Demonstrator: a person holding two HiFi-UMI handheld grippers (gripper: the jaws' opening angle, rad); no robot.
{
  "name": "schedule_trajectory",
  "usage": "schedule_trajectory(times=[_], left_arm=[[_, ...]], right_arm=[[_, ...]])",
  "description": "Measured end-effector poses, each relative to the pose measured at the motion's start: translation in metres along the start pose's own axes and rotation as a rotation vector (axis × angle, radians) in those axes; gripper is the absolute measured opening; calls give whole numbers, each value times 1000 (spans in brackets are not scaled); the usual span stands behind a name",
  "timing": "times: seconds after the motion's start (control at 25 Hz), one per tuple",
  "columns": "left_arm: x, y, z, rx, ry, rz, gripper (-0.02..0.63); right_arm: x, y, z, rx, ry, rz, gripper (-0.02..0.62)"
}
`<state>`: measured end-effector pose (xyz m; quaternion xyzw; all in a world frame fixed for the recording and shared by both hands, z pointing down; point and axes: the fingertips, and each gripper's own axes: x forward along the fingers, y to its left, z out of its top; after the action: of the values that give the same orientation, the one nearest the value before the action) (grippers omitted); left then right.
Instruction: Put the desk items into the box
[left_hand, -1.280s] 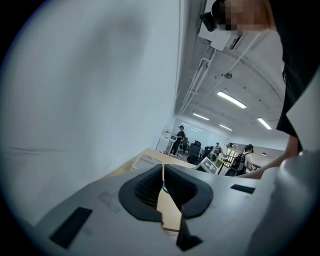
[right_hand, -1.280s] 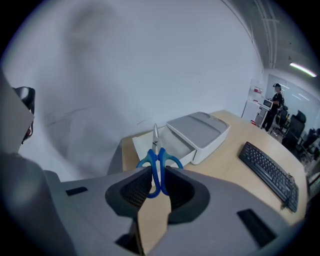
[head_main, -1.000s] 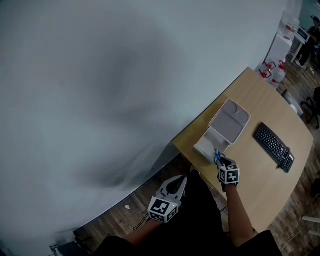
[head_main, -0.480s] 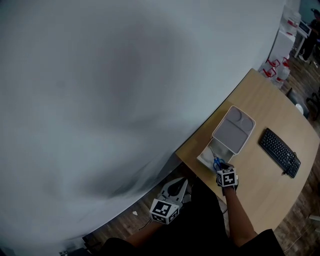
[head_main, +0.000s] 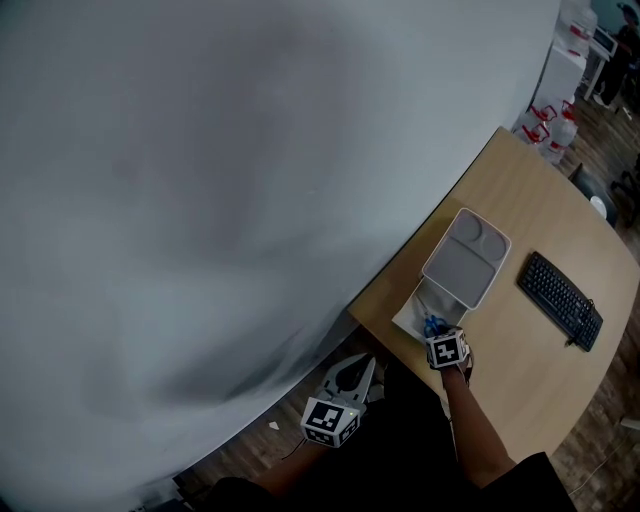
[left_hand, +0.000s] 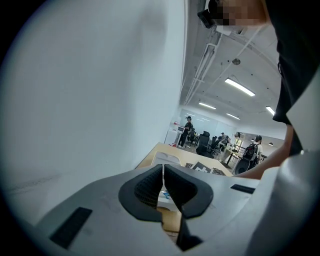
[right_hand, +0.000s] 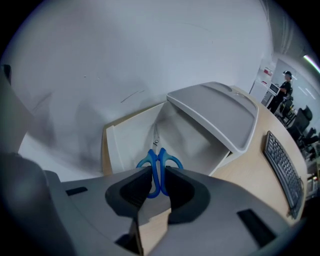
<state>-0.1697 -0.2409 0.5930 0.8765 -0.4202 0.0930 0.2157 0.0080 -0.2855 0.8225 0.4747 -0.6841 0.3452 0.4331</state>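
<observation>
A white box (head_main: 418, 303) stands at the desk's near corner by the wall, its lid (head_main: 465, 258) tipped back open. My right gripper (head_main: 437, 332) points steeply down over the open box, shut on blue-handled scissors (right_hand: 159, 162) by the handles. The blades hang down toward the box floor (right_hand: 132, 137). In the right gripper view the lid (right_hand: 215, 112) rises just to the right. My left gripper (head_main: 352, 376) hangs off the desk's near edge, beside my body. Its pads (left_hand: 150, 187) meet, with nothing between them.
A black keyboard (head_main: 560, 298) lies on the wooden desk (head_main: 520, 190) to the right of the box. A pale wall runs along the desk's left side. People and office chairs stand far off past the desk's end.
The right gripper has sunk with the scissors, from above the box's near edge down into its opening. The left gripper has barely shifted in the view.
</observation>
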Motion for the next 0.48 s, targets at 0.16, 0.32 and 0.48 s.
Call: schedule_trajectory(times=[0.16, 0.32, 0.48], left_arm=[[4, 1, 1, -8, -6, 2, 21], [8, 2, -2, -28, -8, 9, 21], [10, -2, -2, -28, -14, 7, 21]], right_arm=[[6, 2, -7, -14, 48, 8, 140], [10, 1, -7, -51, 69, 8, 140], [12, -3, -4, -80, 72, -34, 140]])
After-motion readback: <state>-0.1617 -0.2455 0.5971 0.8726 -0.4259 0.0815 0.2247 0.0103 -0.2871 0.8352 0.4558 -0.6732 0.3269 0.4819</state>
